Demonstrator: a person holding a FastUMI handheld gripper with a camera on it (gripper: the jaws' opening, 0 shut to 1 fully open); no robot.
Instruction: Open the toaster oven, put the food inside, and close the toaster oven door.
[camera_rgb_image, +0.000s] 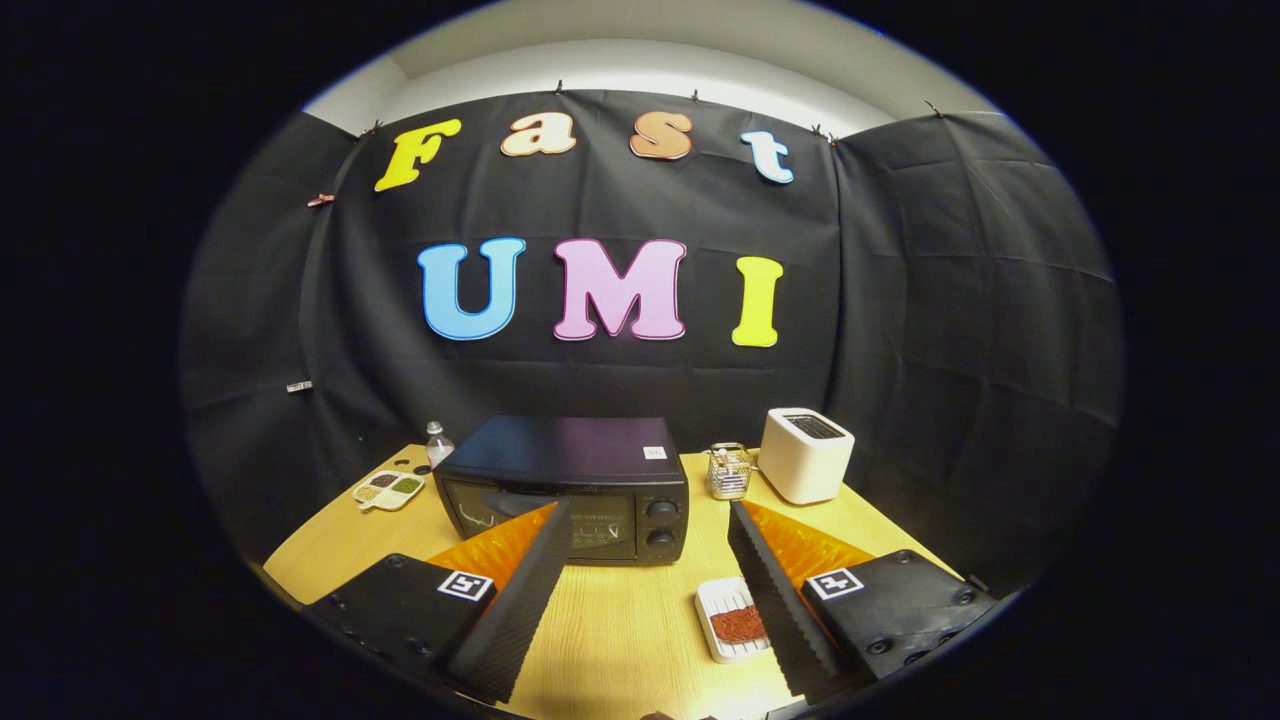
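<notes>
A black toaster oven (565, 490) stands on the wooden table (620, 630) with its glass door shut and two knobs on its right side. It sits beyond my fingertips, a little to the left. A small white tray of reddish-brown food (733, 622) lies on the table close by, just inside my right finger (775, 590), which partly covers it. My gripper (648, 505) is open, fingers spread wide with nothing between them. The left finger (520, 590) reaches in front of the oven's door.
A white pop-up toaster (805, 455) stands at the back right, with a small wire basket (729, 472) beside it. Left of the oven lie a divided white dish of spices (388, 489) and a small clear bottle (438, 442). Black cloth walls enclose the table.
</notes>
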